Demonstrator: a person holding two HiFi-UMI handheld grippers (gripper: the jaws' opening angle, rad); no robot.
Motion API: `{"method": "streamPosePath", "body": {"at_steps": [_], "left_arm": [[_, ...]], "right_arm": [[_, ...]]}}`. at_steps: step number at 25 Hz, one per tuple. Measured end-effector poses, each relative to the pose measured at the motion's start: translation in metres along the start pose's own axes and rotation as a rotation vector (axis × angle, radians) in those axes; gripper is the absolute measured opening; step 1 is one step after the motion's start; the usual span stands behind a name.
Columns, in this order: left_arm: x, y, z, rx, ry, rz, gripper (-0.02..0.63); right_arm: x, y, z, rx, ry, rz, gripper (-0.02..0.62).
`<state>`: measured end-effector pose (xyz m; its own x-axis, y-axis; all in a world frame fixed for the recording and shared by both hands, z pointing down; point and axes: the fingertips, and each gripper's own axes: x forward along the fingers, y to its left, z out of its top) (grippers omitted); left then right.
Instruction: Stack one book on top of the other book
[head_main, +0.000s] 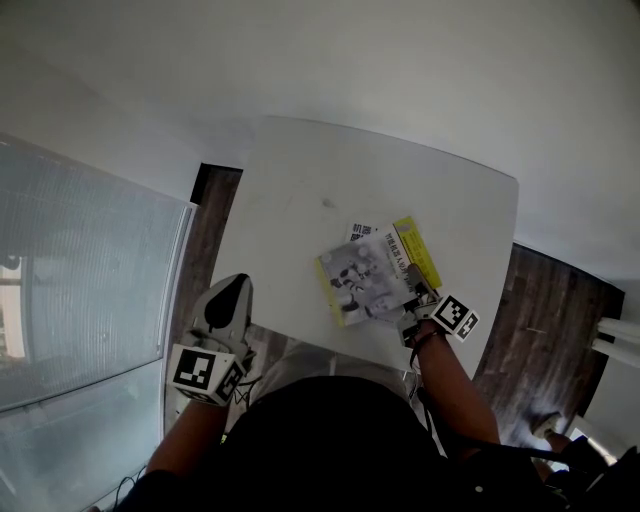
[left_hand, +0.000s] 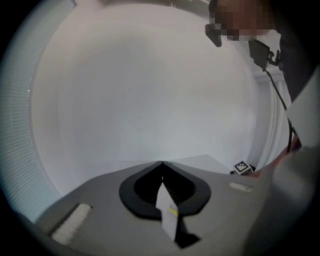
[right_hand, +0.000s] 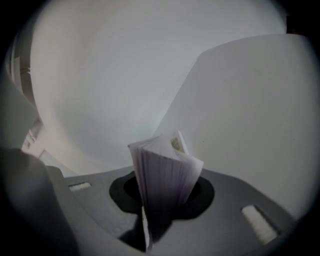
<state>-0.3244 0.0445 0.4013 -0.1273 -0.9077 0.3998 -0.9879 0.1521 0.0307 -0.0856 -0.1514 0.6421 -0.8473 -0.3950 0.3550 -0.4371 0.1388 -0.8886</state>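
Observation:
A grey-and-white book (head_main: 362, 282) with a yellow edge is tilted over a second book (head_main: 418, 250) with a yellow cover, which lies flat on the white table (head_main: 300, 180). My right gripper (head_main: 413, 297) is shut on the upper book's near right corner. In the right gripper view the book's fanned pages (right_hand: 166, 175) stand between the jaws of my right gripper (right_hand: 165, 202). Whether the upper book rests on the lower one I cannot tell. My left gripper (head_main: 232, 296) hovers off the table's near left corner; its jaws meet at the tips (left_hand: 161, 165) and hold nothing.
A frosted glass partition (head_main: 80, 270) runs along the left. Dark wooden floor (head_main: 545, 300) shows on both sides of the table. The table's far half (head_main: 380, 180) carries nothing. The person's body (head_main: 330, 440) fills the near edge of the head view.

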Motion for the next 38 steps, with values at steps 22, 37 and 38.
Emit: {"method": "streamPosePath", "body": {"at_steps": [22, 37, 38], "left_arm": [[0.002, -0.033, -0.003, 0.002, -0.019, -0.057, 0.003], [0.029, -0.059, 0.015, 0.039, -0.075, -0.198, 0.003], [0.030, -0.060, 0.016, 0.038, -0.075, -0.206, 0.003]], "right_arm": [[-0.037, -0.025, 0.025, -0.046, -0.050, -0.052, 0.264], [-0.094, -0.021, 0.050, -0.027, -0.236, -0.060, 0.264], [-0.097, -0.020, 0.051, -0.027, -0.245, -0.060, 0.264]]}}
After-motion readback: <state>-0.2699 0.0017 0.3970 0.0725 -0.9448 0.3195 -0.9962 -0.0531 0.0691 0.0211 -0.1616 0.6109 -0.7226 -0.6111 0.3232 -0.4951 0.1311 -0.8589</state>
